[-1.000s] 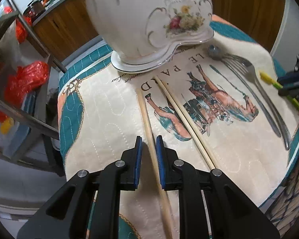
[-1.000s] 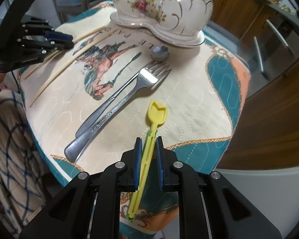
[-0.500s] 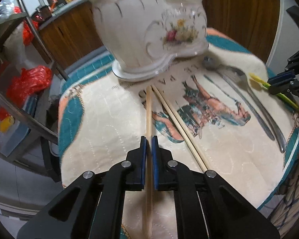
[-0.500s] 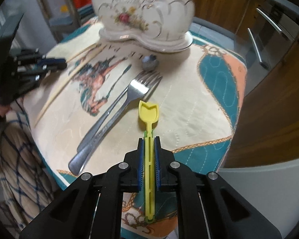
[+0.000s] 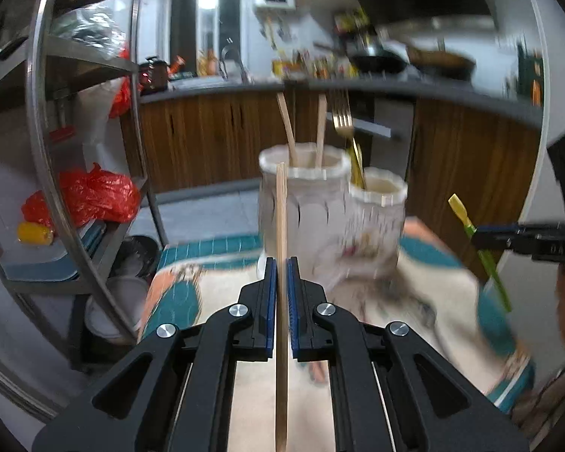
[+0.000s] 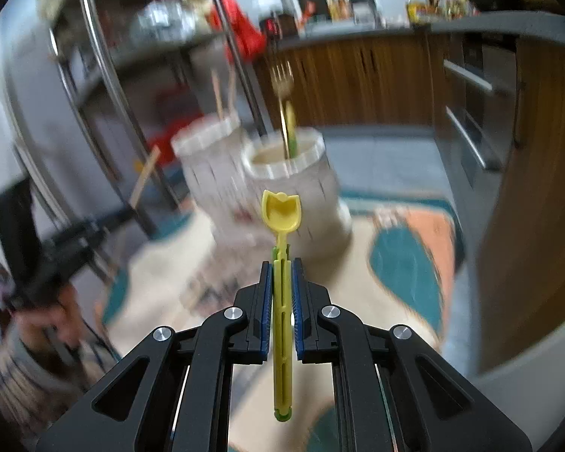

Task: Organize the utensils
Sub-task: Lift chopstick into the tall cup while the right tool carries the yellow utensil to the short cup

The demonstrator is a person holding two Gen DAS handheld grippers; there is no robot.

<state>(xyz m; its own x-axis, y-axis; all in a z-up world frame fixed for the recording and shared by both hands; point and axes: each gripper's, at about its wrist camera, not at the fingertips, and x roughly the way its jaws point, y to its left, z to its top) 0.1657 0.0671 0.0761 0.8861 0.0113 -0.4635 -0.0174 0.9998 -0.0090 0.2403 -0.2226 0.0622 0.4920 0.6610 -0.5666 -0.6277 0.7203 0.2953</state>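
Left wrist view: the left gripper (image 5: pixel 281 293) was clamped on a single wooden chopstick (image 5: pixel 281 226), blue pads (image 5: pixel 269 301) pressed against its sides, stick running straight up between them with its tip in front of the taller compartment of the white ceramic holder (image 5: pixel 305 211). Holder stood near the far edge of the table (image 5: pixel 444 301), which carried a cream, teal and orange quilted cloth; the frame was motion-blurred. Two more chopsticks (image 5: pixel 320 132) stood upright in the taller left compartment, a gold fork (image 5: pixel 344 120) stood tines-up in the shorter right compartment. At the right of this view the right gripper (image 5: pixel 508 239) held the yellow spoon (image 5: pixel 461 211) tilted, above the table's right edge. Right wrist view: the right gripper (image 6: pixel 281 293) was closed on the yellow spoon (image 6: pixel 281 218) by its green-and-yellow handle, scoop end pointing forward and up, in front of the shorter compartment of the holder (image 6: pixel 293 173), not touching it. Fork (image 6: pixel 282 79) and a green-yellow utensil (image 6: pixel 290 128) stood in that compartment. The left gripper (image 6: pixel 75 233) appeared blurred at left with its chopstick (image 6: pixel 145 177) tilted beside the taller compartment. Metal rack (image 5: pixel 41 132) with red bags (image 5: pixel 94 196) stood off the table's left side; wooden cabinets (image 5: pixel 207 139) behind.
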